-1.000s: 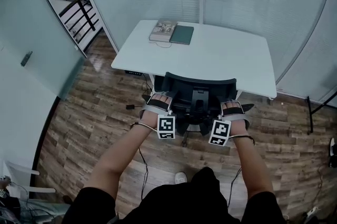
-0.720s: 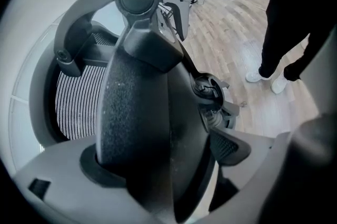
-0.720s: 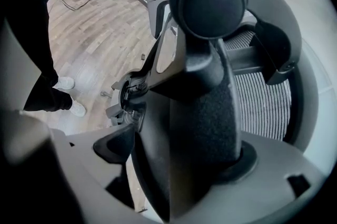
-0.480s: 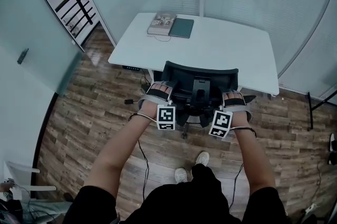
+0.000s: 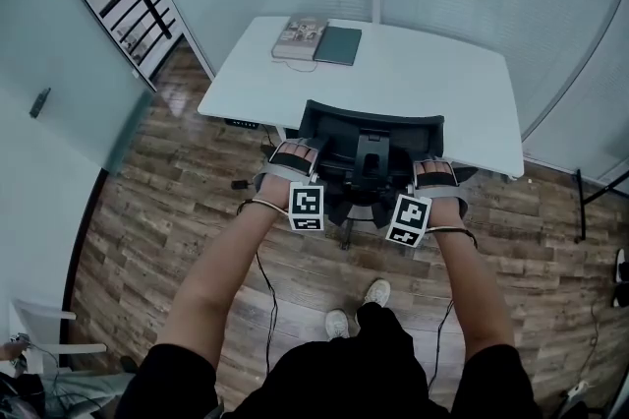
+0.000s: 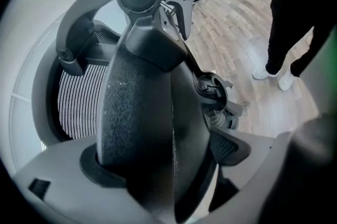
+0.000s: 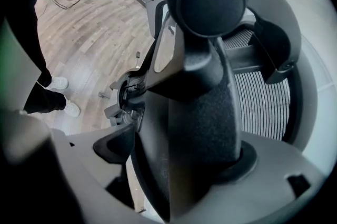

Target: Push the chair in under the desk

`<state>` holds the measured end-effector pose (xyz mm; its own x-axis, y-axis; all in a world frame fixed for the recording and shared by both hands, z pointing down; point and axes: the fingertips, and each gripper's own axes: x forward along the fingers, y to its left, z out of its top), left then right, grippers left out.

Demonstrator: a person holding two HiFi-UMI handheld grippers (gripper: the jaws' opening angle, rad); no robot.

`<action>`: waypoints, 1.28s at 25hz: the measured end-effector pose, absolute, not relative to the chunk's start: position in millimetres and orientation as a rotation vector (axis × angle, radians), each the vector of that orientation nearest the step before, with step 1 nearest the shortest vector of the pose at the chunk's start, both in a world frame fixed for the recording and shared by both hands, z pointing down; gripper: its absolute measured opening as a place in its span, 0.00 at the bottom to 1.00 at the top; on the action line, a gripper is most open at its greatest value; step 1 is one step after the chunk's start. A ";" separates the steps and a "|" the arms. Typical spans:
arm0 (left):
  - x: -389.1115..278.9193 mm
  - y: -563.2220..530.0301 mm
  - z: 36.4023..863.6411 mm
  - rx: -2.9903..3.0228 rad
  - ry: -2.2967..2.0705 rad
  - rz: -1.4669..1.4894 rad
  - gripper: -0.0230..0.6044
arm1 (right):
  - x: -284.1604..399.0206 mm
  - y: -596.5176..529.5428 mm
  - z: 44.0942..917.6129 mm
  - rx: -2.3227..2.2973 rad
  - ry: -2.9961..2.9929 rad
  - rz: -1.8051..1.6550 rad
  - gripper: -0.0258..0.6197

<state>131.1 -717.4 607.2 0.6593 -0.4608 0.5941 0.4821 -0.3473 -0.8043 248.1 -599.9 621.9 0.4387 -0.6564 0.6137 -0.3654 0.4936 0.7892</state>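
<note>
Now: chair point(image 5: 370, 144) stands with its backrest at the desk's point(image 5: 432, 83) near edge. Your left gripper point(image 5: 294, 157) is clamped on its left armrest point(image 6: 139, 128), your right gripper point(image 5: 435, 175) on its right armrest point(image 7: 202, 128).

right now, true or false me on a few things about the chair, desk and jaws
1. The left gripper has its jaws on a chair armrest. True.
2. The right gripper is empty. False: its jaws are on the other armrest.
3. The desk is bare. False: a book and a notebook lie on it.
4. The chair's back faces the person. True.
5. The floor is carpeted. False: it is wood planks.
</note>
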 end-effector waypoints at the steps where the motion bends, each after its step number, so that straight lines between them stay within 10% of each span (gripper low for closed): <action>1: 135.9 -723.8 606.5 -1.665 -0.019 -0.974 0.83 | 253.5 -606.4 620.8 1.097 -1.163 -0.234 0.73; 32: 173.5 -771.3 606.6 -1.690 0.055 -0.924 0.83 | 275.8 -640.0 614.8 1.128 -1.171 -0.173 0.72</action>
